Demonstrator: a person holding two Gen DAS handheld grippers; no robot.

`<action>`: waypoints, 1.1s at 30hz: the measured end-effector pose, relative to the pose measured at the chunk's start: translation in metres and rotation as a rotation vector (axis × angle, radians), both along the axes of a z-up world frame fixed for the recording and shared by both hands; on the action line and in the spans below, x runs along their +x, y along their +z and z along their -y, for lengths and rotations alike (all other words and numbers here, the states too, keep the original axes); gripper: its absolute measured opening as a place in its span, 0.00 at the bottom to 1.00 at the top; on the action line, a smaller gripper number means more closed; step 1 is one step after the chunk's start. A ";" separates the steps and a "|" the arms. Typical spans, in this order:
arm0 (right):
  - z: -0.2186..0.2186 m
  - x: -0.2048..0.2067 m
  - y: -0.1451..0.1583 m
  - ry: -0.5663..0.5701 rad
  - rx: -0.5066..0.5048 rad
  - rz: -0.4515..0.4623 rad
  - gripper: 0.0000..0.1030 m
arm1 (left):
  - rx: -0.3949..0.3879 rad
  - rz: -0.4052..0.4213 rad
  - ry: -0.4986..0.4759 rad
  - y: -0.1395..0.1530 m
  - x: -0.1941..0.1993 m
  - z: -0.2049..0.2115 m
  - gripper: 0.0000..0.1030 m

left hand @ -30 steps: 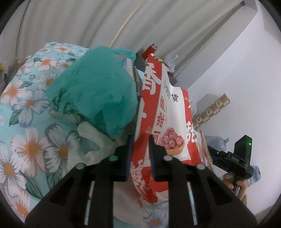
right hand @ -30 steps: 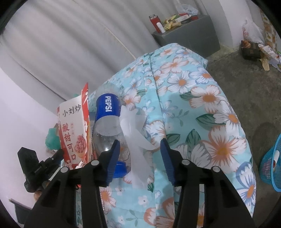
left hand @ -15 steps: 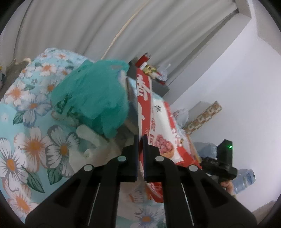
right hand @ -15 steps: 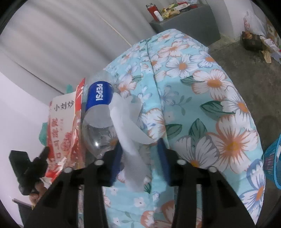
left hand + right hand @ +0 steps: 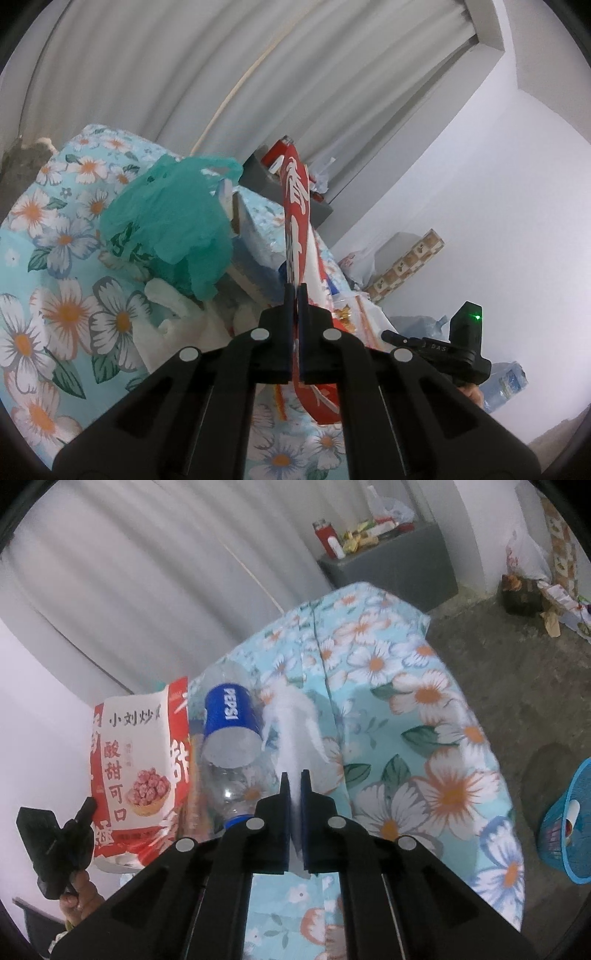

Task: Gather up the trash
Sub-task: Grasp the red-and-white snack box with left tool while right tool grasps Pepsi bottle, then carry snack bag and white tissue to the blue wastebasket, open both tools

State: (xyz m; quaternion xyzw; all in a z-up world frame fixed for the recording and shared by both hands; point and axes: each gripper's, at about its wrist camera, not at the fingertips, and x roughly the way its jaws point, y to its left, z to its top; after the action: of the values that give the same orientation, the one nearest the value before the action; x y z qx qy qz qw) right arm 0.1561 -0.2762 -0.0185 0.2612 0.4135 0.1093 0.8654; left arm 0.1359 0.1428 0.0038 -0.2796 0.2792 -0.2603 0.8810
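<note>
My left gripper (image 5: 295,291) is shut on a red-and-white snack bag (image 5: 297,221) and holds it edge-on above the floral table. The same bag shows in the right wrist view (image 5: 140,760) at the left. My right gripper (image 5: 294,779) is shut on a white tissue (image 5: 291,720) and holds it over the tablecloth. An empty Pepsi bottle (image 5: 229,746) lies just left of the tissue. A teal plastic bag (image 5: 173,221) and a crumpled white wrapper (image 5: 173,314) lie left of the snack bag.
A blue bin (image 5: 567,819) stands on the floor at the right. The floral tablecloth (image 5: 424,768) drops off at its right edge. A grey cabinet (image 5: 391,565) with clutter stands behind. A box (image 5: 251,251) lies under the teal bag.
Both grippers have closed: the left on the snack bag, the right on the tissue. The left has turned the bag edge-on and lifted it. The tissue has risen off the cloth.
</note>
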 end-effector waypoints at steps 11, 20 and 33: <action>0.026 -0.058 0.042 -0.080 -0.012 0.100 0.05 | 0.008 0.110 -0.054 0.040 -0.040 0.018 0.00; 0.067 -0.116 0.072 -0.203 -0.024 0.188 0.05 | 0.064 0.216 -0.192 0.084 -0.057 0.071 0.00; 0.170 -0.201 0.061 -0.510 0.066 0.216 0.05 | 0.264 0.307 -0.526 0.118 -0.054 0.256 0.00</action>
State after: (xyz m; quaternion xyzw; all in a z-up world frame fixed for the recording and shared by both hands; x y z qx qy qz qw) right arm -0.0452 -0.4463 0.0421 0.3716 0.2359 -0.0715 0.8951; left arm 0.0822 -0.1135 0.1222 -0.0388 0.2371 -0.4795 0.8440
